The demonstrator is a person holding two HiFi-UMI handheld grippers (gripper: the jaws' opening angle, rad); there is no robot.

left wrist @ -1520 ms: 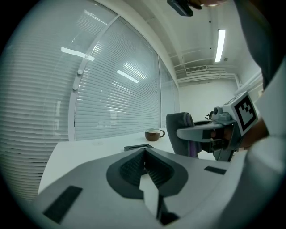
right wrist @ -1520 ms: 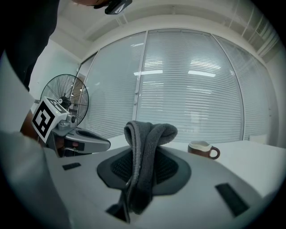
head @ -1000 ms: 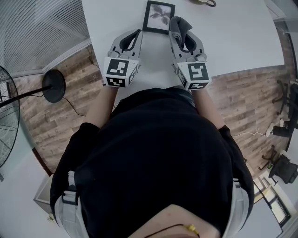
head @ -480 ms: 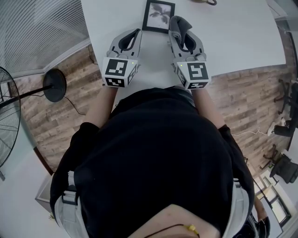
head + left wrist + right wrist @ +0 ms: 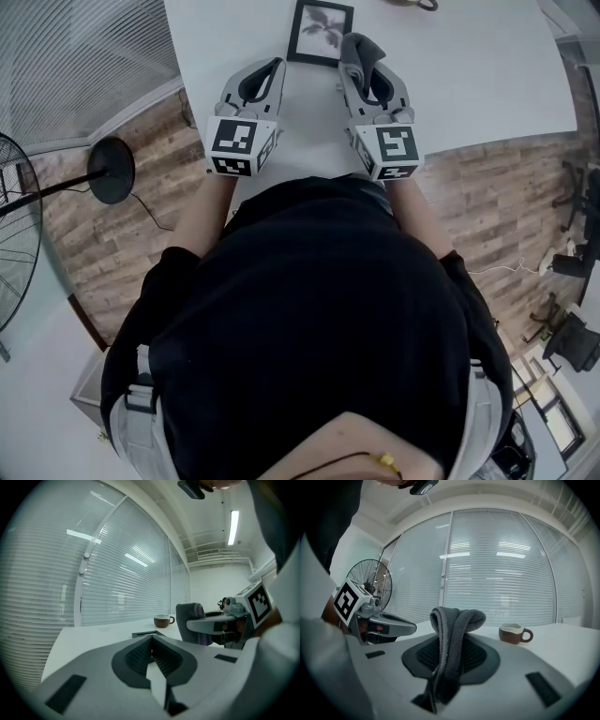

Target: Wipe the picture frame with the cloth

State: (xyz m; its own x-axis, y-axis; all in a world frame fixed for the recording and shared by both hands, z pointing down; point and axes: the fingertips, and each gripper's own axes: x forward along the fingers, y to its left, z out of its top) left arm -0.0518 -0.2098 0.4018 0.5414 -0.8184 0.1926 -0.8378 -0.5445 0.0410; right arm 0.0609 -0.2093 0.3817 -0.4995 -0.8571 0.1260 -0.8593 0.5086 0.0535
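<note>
— The tongs first: what have they got?
— The right tongs [image 5: 449,645] are clamped on a grey cloth [image 5: 457,618], which sticks up in a fold past their tips. The left tongs [image 5: 151,640] are pressed together on nothing.
— And the picture frame [image 5: 321,33]?
— Flat on the white desk [image 5: 469,75], just ahead of both tongs and between them (the cloth sits at its right edge; touching or not, I can't tell).
— Any containers?
— One brown mug [image 5: 514,633], farther back on the desk and to the right. Its contents are out of sight.
</note>
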